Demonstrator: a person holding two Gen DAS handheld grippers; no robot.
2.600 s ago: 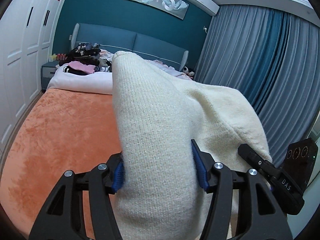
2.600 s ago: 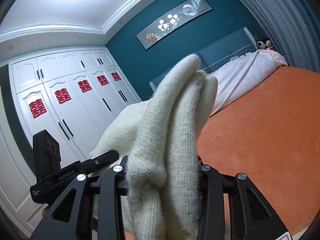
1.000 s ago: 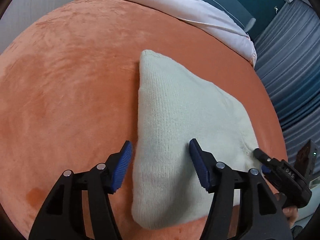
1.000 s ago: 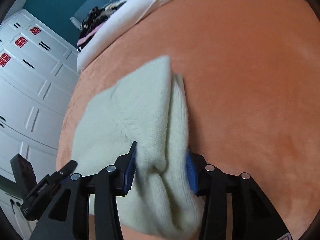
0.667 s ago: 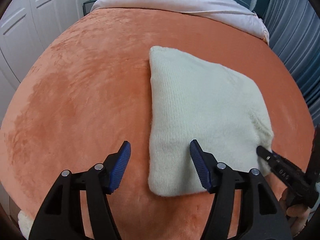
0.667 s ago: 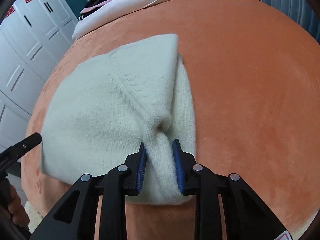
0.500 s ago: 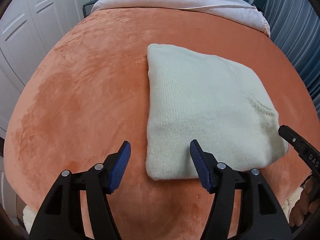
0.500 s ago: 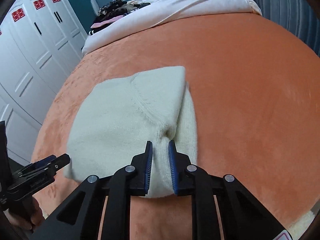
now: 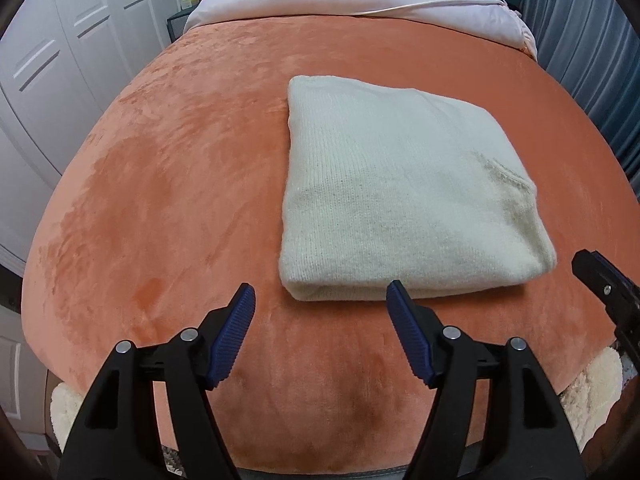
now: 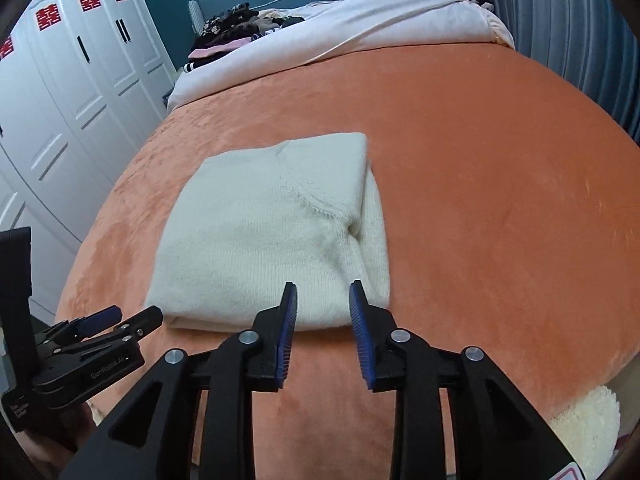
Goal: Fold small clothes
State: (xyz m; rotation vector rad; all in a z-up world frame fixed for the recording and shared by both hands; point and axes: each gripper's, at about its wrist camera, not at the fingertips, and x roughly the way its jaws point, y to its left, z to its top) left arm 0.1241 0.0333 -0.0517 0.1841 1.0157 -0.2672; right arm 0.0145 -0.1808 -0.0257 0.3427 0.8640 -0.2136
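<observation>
Looking at the sweater [image 9: 396,184], it sits folded into a chunky cream rectangle on the orange blanket [image 9: 168,184], roughly mid-bed, w/ nothing touching it. Left gripper [image 9: 320,312] hangs just short of the near edge, fingers spread wide w/ nothing between them. Right gripper [image 10: 323,312] is also empty, fingers parted but narrower, tips right at the near right corner of the sweater; can't tell if they brush the knit.

My read: this piece is basically done, fold-wise. Pile of other clothes [image 10: 236,28] lies up by the headboard on the white duvet [image 10: 360,28], so prob more to go.

What could go wrong imo:
- right side isn't tidy. From the right cam the top layer stops short and a lower layer pokes out along that edge, w/ a fuzzy seam puckered near the corner. Any nudge from the right fingers there could drag the top layer and open the fold.
- knit is thick and springy, so the stack may slump by itself.
- plush blanket grips the bottom layer; sliding the bundle instead of lifting it would prob shear the layers apart.
- grabbing only the top layer would unroll the whole thing.
</observation>
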